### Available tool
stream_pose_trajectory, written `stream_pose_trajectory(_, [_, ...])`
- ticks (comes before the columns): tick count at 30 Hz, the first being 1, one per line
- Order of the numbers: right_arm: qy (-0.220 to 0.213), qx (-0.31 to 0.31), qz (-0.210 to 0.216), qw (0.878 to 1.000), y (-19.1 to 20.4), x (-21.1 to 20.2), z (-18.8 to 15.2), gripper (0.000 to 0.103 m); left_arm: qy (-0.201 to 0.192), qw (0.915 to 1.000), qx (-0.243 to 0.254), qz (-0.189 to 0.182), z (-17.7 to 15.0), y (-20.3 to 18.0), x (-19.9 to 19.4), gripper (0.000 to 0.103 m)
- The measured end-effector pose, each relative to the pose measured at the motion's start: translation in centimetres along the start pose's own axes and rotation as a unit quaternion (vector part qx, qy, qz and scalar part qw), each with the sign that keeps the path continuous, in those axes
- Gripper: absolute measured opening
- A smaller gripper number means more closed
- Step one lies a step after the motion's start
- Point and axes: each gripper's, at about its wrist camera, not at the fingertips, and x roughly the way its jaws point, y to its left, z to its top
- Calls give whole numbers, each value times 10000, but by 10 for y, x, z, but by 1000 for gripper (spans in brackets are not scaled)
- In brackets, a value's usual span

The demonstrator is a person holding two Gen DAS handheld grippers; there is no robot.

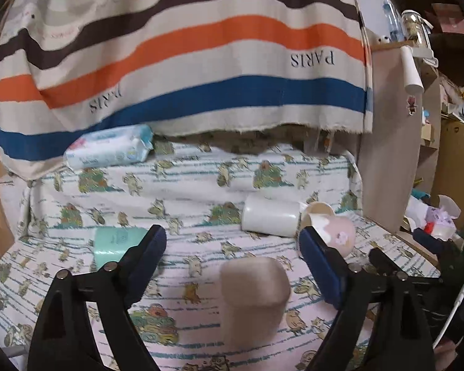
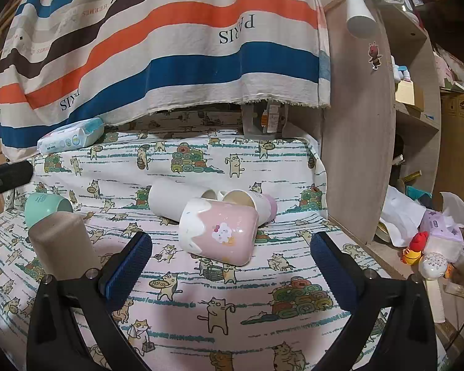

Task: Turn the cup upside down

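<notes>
A beige cup (image 1: pixel 253 296) stands upside down on the cat-print cloth (image 1: pixel 201 185), between the open fingers of my left gripper (image 1: pixel 232 247), which is empty. It shows at the left in the right wrist view (image 2: pixel 62 247). A pink-and-white cup (image 2: pixel 219 232) lies on its side ahead of my open, empty right gripper (image 2: pixel 232 253). A white cup (image 2: pixel 176 198) and another white cup with a purple base (image 2: pixel 250 204) lie on their sides behind it. A mint green cup (image 2: pixel 43 207) lies at the left.
A pack of wet wipes (image 1: pixel 108 150) lies at the back left under a hanging striped cloth (image 1: pixel 185 61). A wooden shelf panel (image 2: pixel 358 123) stands at the right, with toys and tissue (image 2: pixel 433 241) beside it.
</notes>
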Motion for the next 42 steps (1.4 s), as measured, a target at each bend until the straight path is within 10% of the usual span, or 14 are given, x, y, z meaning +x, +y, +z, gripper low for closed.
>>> stream_pose_trajectory(11, [2,-1,1,10000,0,0,0,103,-578,9979,-135,250,-3,27,-20,103])
stream_pose_trajectory(42, [5,-13,20,10000,1,0,0,103,-208,9981,-284,503,-59,86,-8,103])
